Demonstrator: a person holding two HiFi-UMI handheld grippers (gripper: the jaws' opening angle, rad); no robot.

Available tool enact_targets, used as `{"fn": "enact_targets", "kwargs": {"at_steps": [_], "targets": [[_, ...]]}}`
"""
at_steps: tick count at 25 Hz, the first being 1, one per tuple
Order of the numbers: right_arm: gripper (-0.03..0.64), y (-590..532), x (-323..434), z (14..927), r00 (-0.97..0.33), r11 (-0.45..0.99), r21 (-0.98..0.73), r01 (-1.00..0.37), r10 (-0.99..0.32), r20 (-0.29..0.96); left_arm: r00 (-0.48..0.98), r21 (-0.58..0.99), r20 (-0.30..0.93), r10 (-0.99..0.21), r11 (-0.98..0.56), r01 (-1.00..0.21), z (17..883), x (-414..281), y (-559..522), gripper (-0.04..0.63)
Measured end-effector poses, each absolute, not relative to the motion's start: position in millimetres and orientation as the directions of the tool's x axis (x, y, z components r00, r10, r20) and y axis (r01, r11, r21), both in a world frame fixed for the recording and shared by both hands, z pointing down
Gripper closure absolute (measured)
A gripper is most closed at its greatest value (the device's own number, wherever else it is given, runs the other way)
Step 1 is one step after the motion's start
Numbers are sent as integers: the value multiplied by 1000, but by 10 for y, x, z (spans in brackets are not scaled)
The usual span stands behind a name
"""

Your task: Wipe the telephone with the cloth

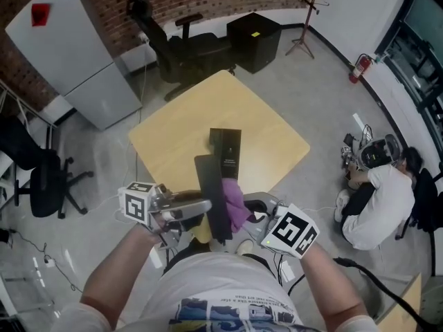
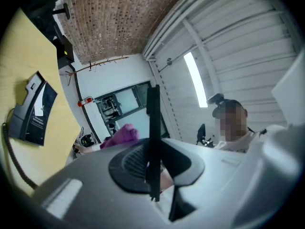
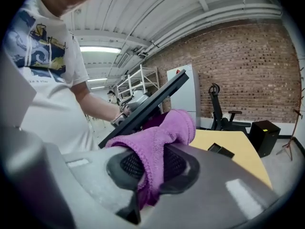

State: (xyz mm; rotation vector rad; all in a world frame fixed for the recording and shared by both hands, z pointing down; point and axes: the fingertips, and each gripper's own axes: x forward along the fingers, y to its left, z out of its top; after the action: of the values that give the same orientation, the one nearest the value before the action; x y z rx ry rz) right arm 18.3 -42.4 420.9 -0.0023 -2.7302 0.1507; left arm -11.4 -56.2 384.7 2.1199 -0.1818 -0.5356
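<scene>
Purple cloth (image 3: 164, 128) between right gripper (image 3: 148, 173) jaws

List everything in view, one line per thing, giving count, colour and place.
table: one, yellow wood, middle of the room
telephone base: one, black, on the table
telephone handset: one, black, held up at the table's near edge
cloth: one, purple, against the handset's right side
office chairs: two, black, one beyond the table, one far left
cabinet: one, grey, upper left by the brick wall
box: one, black, beyond the table
coat stand: one, brown, far corner
fire extinguisher: one, red, right wall
seated person: one, white shirt, floor at right
left gripper: grey, jaws shut on the handset
right gripper: grey, jaws shut on the cloth
</scene>
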Motion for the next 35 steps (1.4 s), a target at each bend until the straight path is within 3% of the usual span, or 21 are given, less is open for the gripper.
{"fn": "enact_targets", "kwargs": {"at_steps": [9, 22, 35], "targets": [[574, 18, 454, 4568, -882, 984, -175, -24, 61, 467, 892, 826, -286, -351, -563, 43, 3930, -275, -739, 518], [574, -217, 784, 4771, -810, 896, -196, -398, -243, 534, 930, 856, -46, -365, -494, -151, 4827, -627, -1328, 518], [574, -270, 444, 4684, -719, 792, -177, -584, -404, 566, 945, 881, 48, -322, -432, -192, 5696, -731, -1851, 518]]}}
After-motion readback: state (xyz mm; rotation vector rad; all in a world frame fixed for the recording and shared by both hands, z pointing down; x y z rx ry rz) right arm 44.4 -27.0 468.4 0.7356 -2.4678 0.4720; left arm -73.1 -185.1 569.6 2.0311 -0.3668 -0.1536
